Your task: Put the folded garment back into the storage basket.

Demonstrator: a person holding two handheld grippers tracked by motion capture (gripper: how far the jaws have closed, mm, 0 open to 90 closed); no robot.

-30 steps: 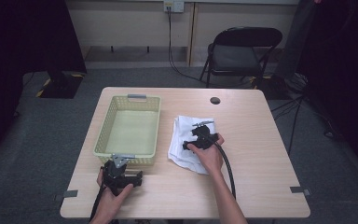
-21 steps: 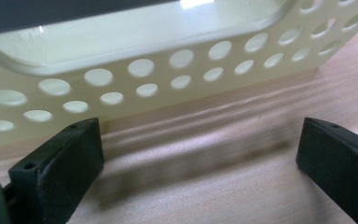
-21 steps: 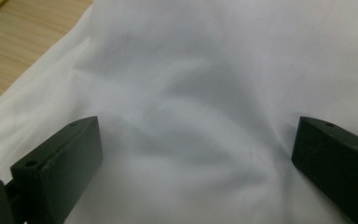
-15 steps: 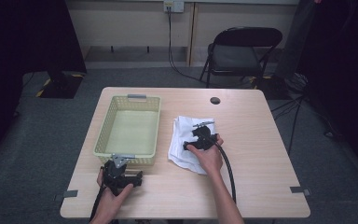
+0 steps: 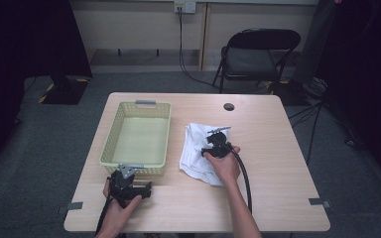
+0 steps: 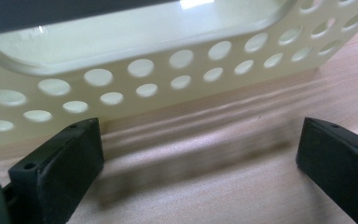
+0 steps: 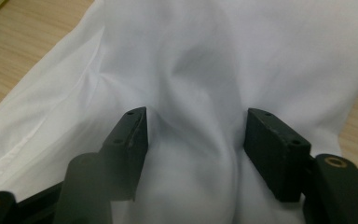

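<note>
Straddling a raised fold of the crumpled white cloth [image 7: 200, 93] mid-table, right gripper [image 7: 193, 135] jaws parted, not yet pinching; left gripper [image 6: 200, 154] wide apart, idle before perforated pale-yellow plastic basket [image 6: 168, 70].

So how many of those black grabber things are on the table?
2. The left black two-jaw gripper sits near the table's front edge, just in front of the pale yellow plastic basket, jaws wide open. The right black two-jaw gripper is on the crumpled white cloth, jaws straddling a fold.

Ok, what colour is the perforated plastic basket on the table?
Pale yellow-green perforated plastic basket, clearest in the high view; its holed wall appears in the left gripper view too.
</note>
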